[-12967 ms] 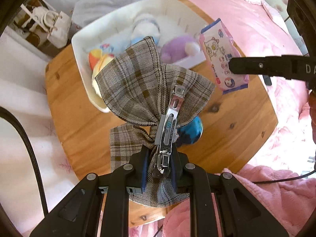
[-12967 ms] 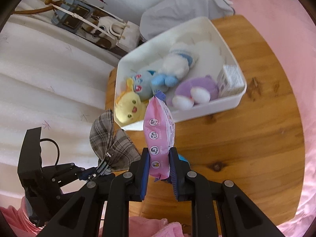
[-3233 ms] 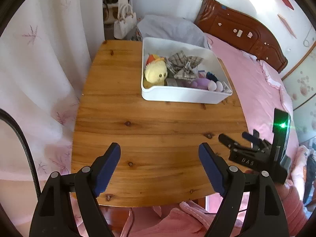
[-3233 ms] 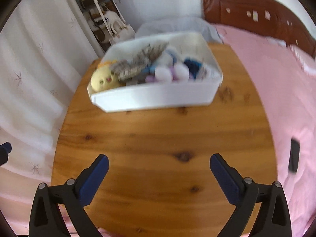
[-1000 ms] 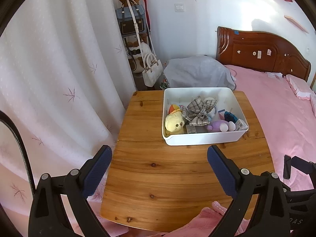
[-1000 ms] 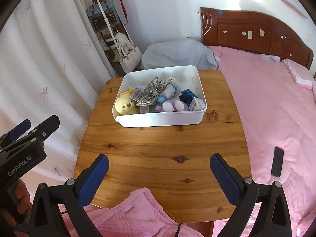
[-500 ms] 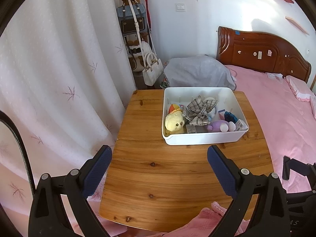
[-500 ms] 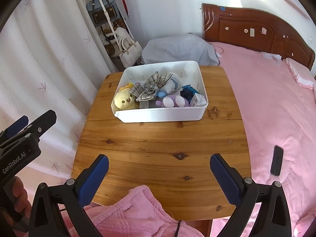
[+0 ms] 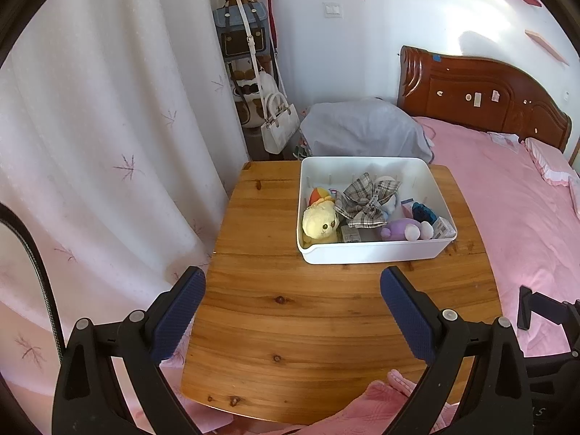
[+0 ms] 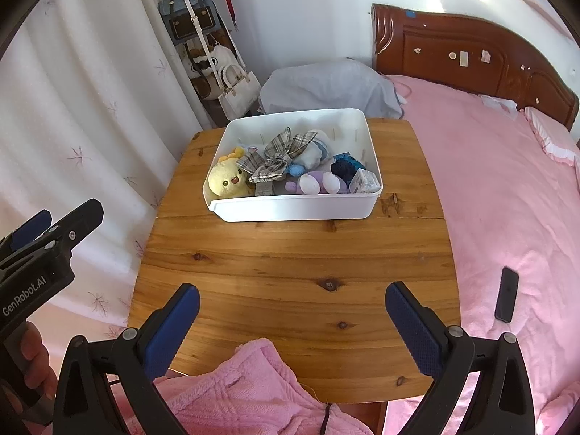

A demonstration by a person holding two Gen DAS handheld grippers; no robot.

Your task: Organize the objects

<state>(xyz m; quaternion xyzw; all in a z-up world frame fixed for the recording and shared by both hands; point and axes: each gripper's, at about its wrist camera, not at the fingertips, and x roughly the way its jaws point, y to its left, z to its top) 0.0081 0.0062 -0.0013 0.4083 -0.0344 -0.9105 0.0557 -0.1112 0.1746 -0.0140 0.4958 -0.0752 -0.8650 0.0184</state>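
The white bin sits on the far half of the wooden worktop and serves as the reference landmark. Contents of the bin, as visible:

- Plaid bow: lies on top of the other items, near the middle of the bin.
- Yellow plush chick: in the near left corner of the bin, touching the front wall.
- Purple plush: against the front wall, right of the bow.
- Blue-and-white plush: behind the purple plush, partly under the bow.
- Dark blue knitted item: toward the right wall.
- Small printed packet: in the near right corner of the bin.

My right jaws are spread wide and hold nothing; they hover over the near edge of the worktop, well apart from the bin. My left jaws are likewise spread wide and empty, positioned over the near half of the worktop, also well apart from the bin. The left unit shows at the left border of the right wrist view, beside the worktop.

Surroundings relative to the bin: a pink fleece garment lies at the near edge of the worktop. A pink bed runs along the right, with a dark phone-like object lying on it. Behind the bin is a grey covered bundle. Handbags hang on a stand behind and left of the bin, next to a white curtain.
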